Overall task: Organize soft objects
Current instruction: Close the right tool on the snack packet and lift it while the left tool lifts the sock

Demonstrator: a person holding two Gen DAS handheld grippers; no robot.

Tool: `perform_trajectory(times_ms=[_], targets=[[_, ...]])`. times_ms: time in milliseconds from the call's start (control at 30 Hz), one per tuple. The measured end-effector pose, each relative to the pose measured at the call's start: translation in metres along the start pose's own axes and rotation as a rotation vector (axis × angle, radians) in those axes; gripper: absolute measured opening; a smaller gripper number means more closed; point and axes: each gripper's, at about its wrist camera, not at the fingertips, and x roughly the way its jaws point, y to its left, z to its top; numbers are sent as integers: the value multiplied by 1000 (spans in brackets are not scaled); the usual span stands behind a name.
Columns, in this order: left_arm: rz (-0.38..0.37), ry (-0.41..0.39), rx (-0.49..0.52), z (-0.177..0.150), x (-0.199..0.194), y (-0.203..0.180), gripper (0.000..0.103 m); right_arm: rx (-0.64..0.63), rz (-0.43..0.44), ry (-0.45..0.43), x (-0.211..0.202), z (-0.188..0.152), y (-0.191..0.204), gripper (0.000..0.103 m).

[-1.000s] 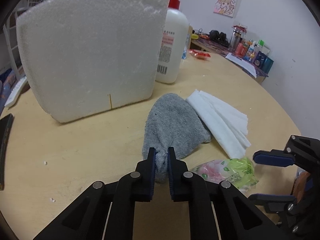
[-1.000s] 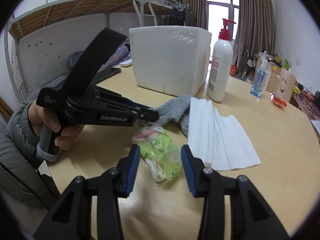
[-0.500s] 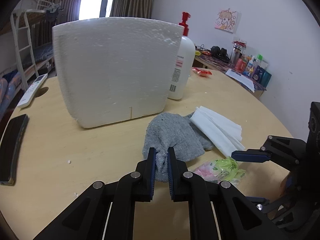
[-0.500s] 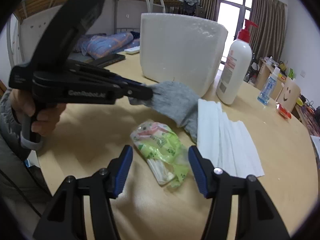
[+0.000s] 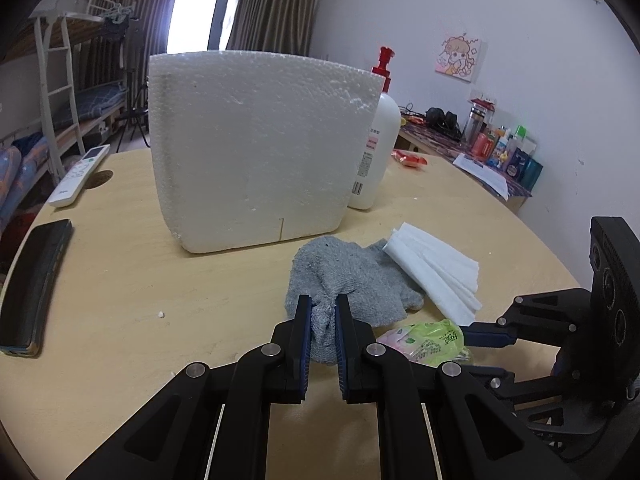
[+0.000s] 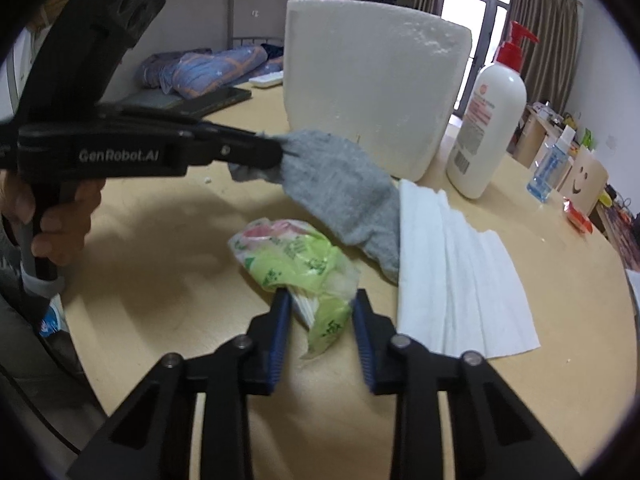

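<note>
My left gripper (image 5: 322, 300) is shut on one end of a grey sock (image 5: 352, 276). The right wrist view shows that end lifted off the wooden table while the sock (image 6: 340, 188) trails down onto the edge of a stack of white tissues (image 6: 452, 264). A crumpled green and pink plastic bag (image 6: 292, 256) lies in front of the sock. My right gripper (image 6: 320, 296) straddles the bag's near end; its jaws are closing, and the blue pads stand just beside the plastic without visibly squeezing it. In the left wrist view the right gripper (image 5: 470, 354) reaches in beside the bag (image 5: 428, 340).
A tall white foam box (image 5: 260, 160) stands behind the sock, with a red-pump lotion bottle (image 5: 380, 148) at its right. A dark phone (image 5: 32, 284) and a white remote (image 5: 78, 174) lie at the left. The round table's edge (image 6: 624, 280) curves close on the right.
The left gripper drew back from the foam box with the sock's end still in it. The right jaws widened, then narrowed around the green bag's near end.
</note>
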Motion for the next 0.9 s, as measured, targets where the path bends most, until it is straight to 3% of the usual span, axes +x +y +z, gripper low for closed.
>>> perform_trajectory(times_ms=[233, 567, 900], targets=[[-7, -57, 4, 7, -18, -4, 11, 54, 28, -70, -21, 1, -6, 25], [4, -174, 77, 27, -54, -29, 11, 123, -52, -215, -72, -4, -18, 25], [32, -237, 104, 31, -82, -45, 11, 162, -105, -343, -113, -5, -27, 26]])
